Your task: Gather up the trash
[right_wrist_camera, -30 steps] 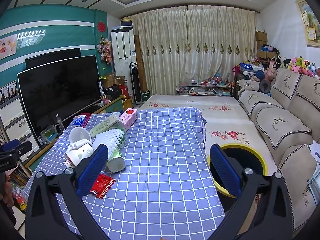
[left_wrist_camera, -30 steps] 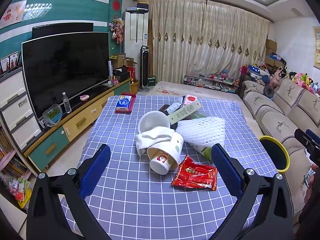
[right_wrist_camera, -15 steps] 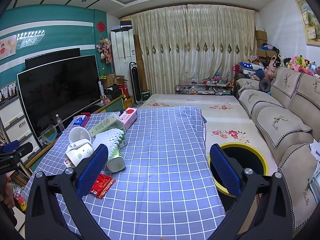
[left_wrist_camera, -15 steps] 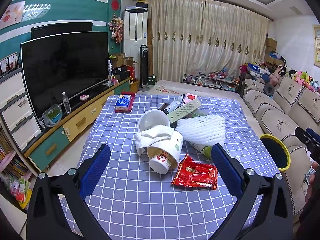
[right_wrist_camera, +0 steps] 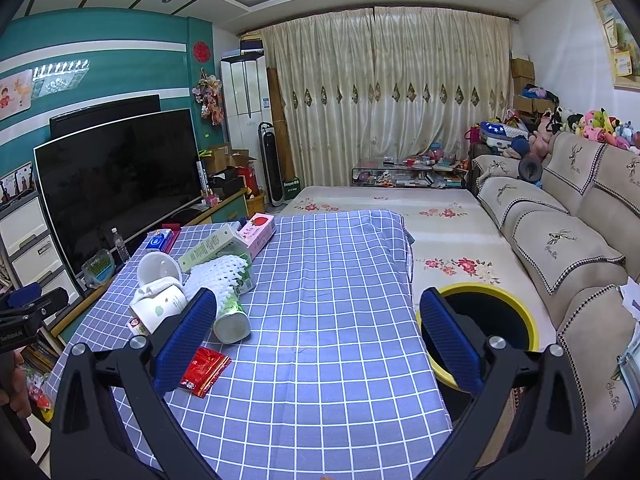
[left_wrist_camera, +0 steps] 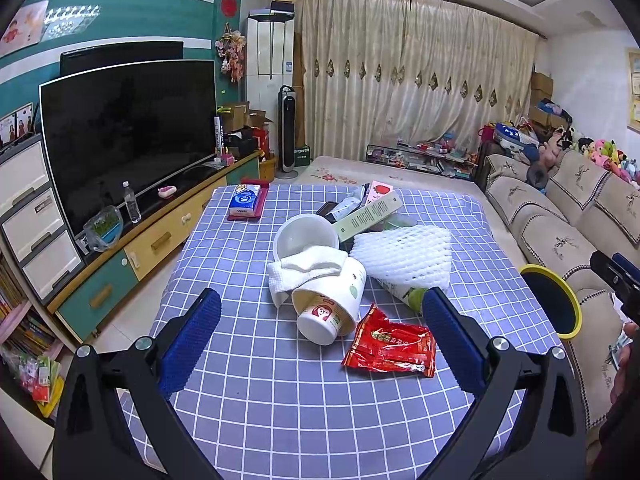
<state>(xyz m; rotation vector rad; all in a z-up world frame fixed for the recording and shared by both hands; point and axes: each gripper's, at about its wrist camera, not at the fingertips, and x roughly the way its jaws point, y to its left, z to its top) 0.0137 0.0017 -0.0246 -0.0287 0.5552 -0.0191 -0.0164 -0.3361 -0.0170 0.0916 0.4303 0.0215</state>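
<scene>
A heap of trash lies on the blue checked tablecloth (left_wrist_camera: 256,392): a tipped paper cup (left_wrist_camera: 332,300), a crumpled white napkin (left_wrist_camera: 304,270), a white bowl (left_wrist_camera: 305,234), white foam netting (left_wrist_camera: 404,254), a red snack wrapper (left_wrist_camera: 390,346) and a green carton (left_wrist_camera: 368,214). My left gripper (left_wrist_camera: 320,308) hovers open just short of the cup, nothing between its fingers. My right gripper (right_wrist_camera: 318,306) is open over the bare cloth; the same wrapper (right_wrist_camera: 205,366) and a tipped green cup (right_wrist_camera: 230,316) lie at its left finger. A black bin with a yellow rim (right_wrist_camera: 486,312) stands beside the table on the right.
A tissue pack (left_wrist_camera: 245,200) and a pink box (right_wrist_camera: 258,230) sit at the table's far side. A TV (left_wrist_camera: 128,128) on a low cabinet runs along the left. A sofa (right_wrist_camera: 560,240) lines the right, with a flowered mat (right_wrist_camera: 440,220) on the floor between.
The left gripper has crept slightly toward the trash heap. The right view is nearly unchanged.
</scene>
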